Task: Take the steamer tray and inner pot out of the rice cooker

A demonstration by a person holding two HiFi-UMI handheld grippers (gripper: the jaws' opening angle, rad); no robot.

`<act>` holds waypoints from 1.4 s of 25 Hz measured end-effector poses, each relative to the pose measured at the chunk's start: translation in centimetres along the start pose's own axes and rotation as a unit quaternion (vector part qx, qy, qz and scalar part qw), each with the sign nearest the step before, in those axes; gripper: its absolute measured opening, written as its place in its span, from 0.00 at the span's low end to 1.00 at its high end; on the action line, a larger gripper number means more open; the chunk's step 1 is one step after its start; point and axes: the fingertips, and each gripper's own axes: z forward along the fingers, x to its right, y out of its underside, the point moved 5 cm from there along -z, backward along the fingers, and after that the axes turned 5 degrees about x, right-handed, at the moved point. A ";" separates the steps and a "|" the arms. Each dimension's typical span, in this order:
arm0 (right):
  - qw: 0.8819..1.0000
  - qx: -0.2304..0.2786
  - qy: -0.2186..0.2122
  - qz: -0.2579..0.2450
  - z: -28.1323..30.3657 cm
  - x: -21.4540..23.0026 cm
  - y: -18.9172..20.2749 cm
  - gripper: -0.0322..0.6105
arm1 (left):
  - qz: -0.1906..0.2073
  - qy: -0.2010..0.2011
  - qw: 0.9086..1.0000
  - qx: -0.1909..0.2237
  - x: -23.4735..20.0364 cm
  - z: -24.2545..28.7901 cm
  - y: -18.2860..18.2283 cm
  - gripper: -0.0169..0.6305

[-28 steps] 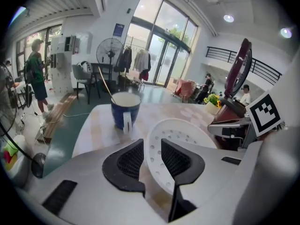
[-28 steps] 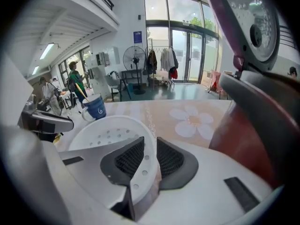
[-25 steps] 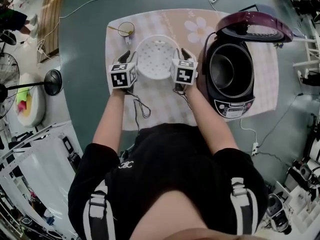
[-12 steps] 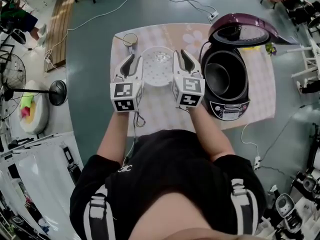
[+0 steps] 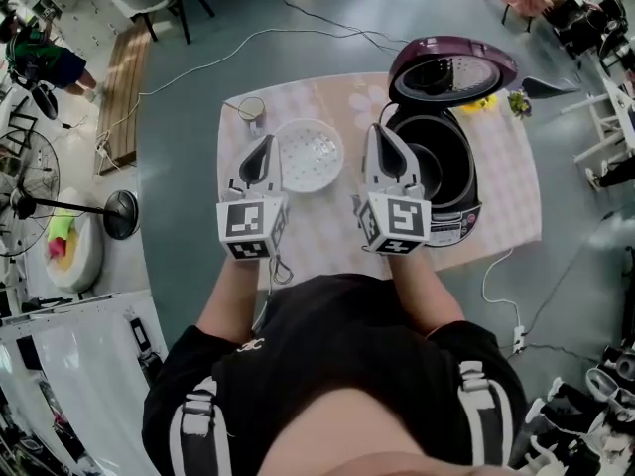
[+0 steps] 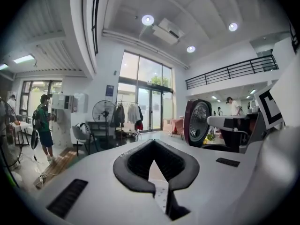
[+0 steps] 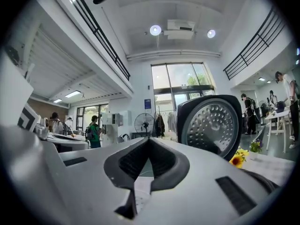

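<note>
The white perforated steamer tray (image 5: 309, 155) lies on the checked tablecloth (image 5: 501, 191), left of the dark purple rice cooker (image 5: 442, 201). The cooker's lid (image 5: 451, 72) stands open and the dark inner pot (image 5: 434, 162) sits inside. My left gripper (image 5: 263, 149) hovers high over the tray's left edge. My right gripper (image 5: 383, 135) hovers between the tray and the cooker. Both sets of jaws have just been closing with nothing between them. In the left gripper view the left gripper (image 6: 153, 142) is shut and empty, as is the right gripper (image 7: 149, 139), beside the raised lid (image 7: 212, 124).
A small cup (image 5: 251, 109) stands at the table's far left corner, and yellow flowers (image 5: 481, 102) lie behind the cooker. A cord (image 5: 496, 281) runs off the table's near edge to the floor. A standing fan (image 5: 60, 211) is on the left.
Both grippers have risen from either side of the steamer tray, which stays on the table. Their jaws have closed empty. The right gripper has shifted toward the cooker.
</note>
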 end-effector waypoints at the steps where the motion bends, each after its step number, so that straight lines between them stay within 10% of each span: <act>1: 1.000 0.004 0.002 0.000 -0.5 0.7 -0.2 0.05 | 0.000 0.000 1.000 0.000 0.6 0.0 0.0 0.03; 22: 0.999 0.030 0.037 -0.016 -8.8 18.6 -5.9 0.05 | 0.009 0.041 0.999 0.007 18.8 3.7 -3.6 0.03; 35: 0.999 0.028 0.009 -0.025 -9.3 24.0 -6.7 0.05 | 0.003 0.009 1.000 0.015 22.9 5.2 -4.5 0.03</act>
